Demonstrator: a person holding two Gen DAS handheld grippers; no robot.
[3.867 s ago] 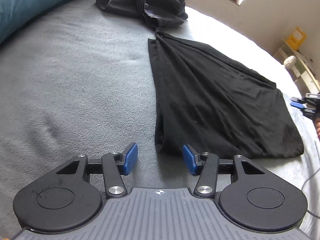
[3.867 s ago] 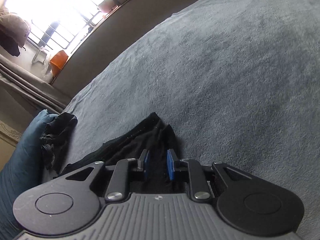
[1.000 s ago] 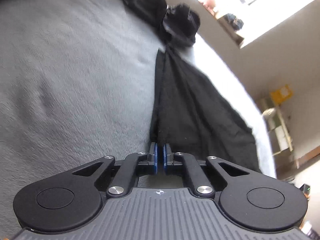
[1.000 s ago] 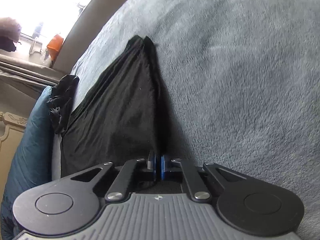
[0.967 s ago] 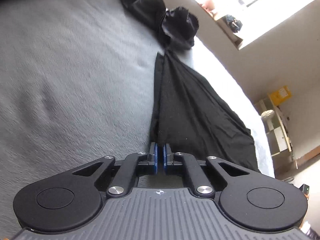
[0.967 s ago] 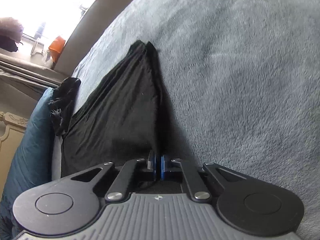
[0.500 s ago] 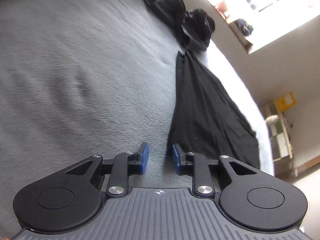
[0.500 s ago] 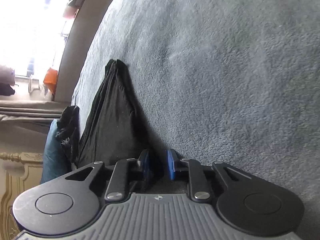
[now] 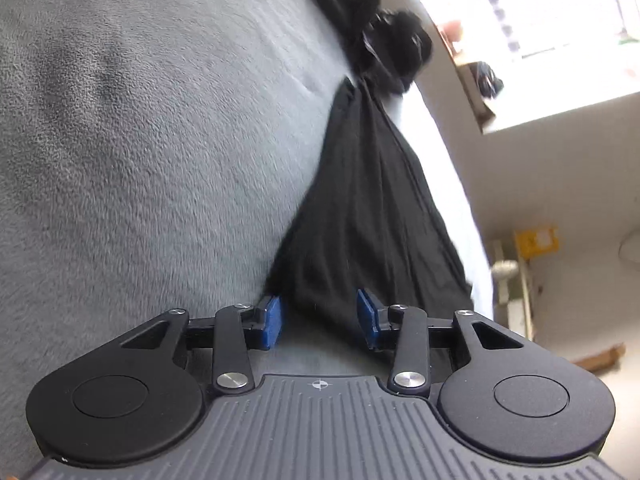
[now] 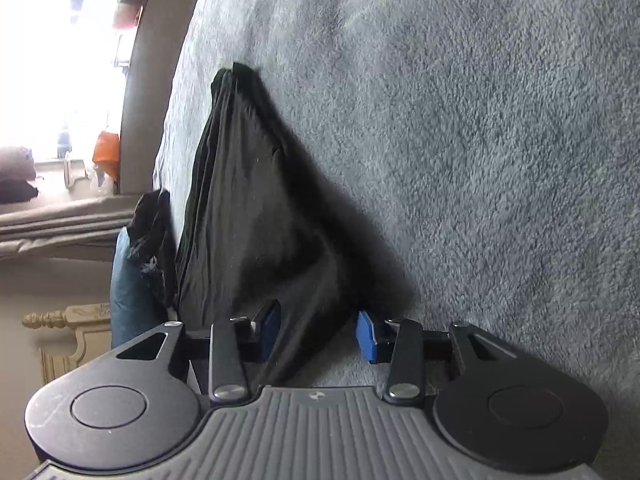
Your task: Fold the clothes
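A black garment (image 9: 372,208) lies folded lengthwise on the grey blanket (image 9: 140,140), narrowing toward its far end. Its near corner sits between the blue pads (image 9: 272,322) of my left gripper (image 9: 318,318), whose jaws are opening and do not press on the cloth. In the right wrist view the other near corner of the garment (image 10: 256,208) drapes between the jaws of my right gripper (image 10: 318,334), closer to the left pad (image 10: 268,332). That gripper's jaws are opening too, with a gap on the right side.
A heap of other black clothes (image 9: 384,40) lies at the garment's far end, beside a blue pillow (image 10: 128,292). The bed's edge drops to the floor on the right of the left wrist view, near a yellow box (image 9: 536,240). A carved headboard (image 10: 72,320) stands at the left.
Both grippers were shut on the garment's near corners and have now spread apart, letting the cloth go. Both have sunk toward the blanket and rolled.
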